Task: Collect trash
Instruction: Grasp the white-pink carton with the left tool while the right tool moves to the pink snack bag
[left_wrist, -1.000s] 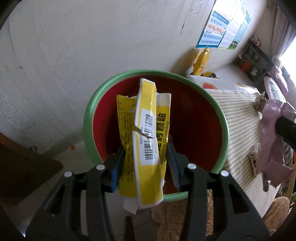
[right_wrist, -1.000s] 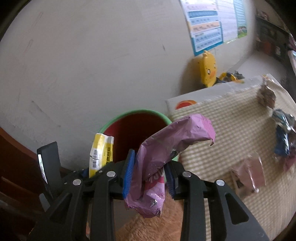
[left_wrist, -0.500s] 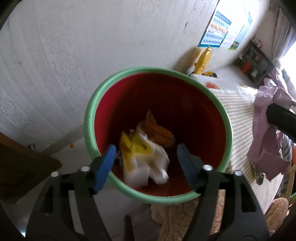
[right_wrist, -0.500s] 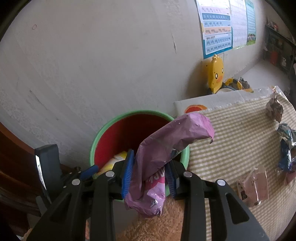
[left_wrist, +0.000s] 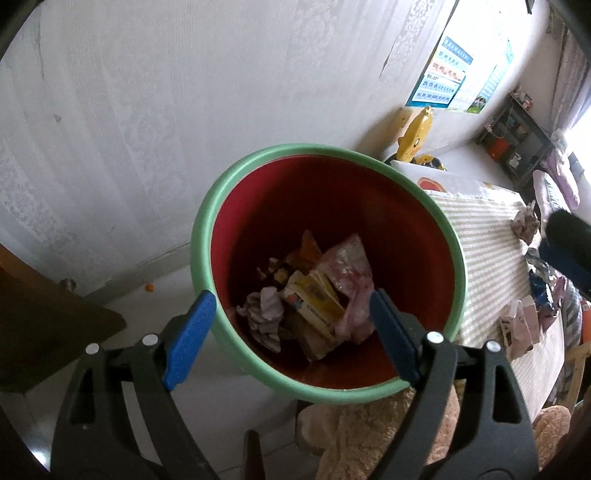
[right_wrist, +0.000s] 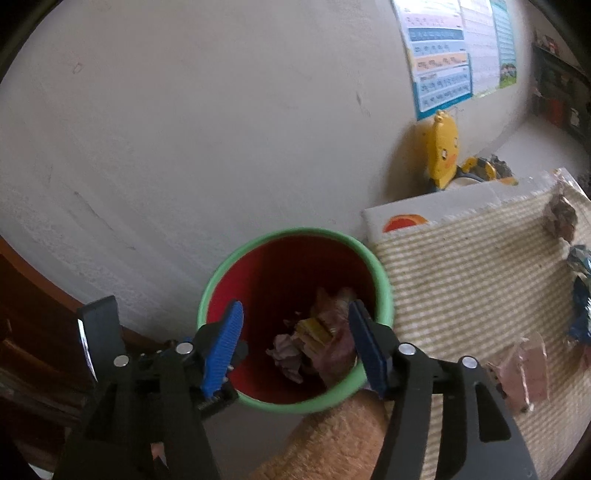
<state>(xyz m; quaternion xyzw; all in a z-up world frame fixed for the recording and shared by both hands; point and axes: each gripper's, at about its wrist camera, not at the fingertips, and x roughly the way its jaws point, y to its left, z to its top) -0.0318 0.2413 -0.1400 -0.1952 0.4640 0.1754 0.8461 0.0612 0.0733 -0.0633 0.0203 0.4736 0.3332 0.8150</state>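
A red bin with a green rim (left_wrist: 236, 170) (right_wrist: 384, 288) stands on the floor by the wall. At its bottom lie a yellow packet (left_wrist: 317, 299) (right_wrist: 314, 328), a pink wrapper (left_wrist: 347, 266) (right_wrist: 332, 354) and crumpled paper (left_wrist: 264, 310). My left gripper (left_wrist: 291, 332) hangs over the bin, its jaws still opening, with nothing between them. My right gripper (right_wrist: 295, 343) hovers above the bin too, jaws opening and empty. More wrappers (right_wrist: 528, 369) (left_wrist: 521, 325) lie on the striped cloth (right_wrist: 461, 277).
A striped cloth covers the table (left_wrist: 484, 236) right of the bin. A yellow duck toy (right_wrist: 443, 147) leans on the wall under posters. Dark wooden furniture (left_wrist: 40, 314) stands at the left, a plush brown thing (left_wrist: 369, 435) below the bin.
Both grippers opened. The yellow packet dropped from the left one into the bin, then the pink wrapper fell from the right one. Both now lie at the bottom.
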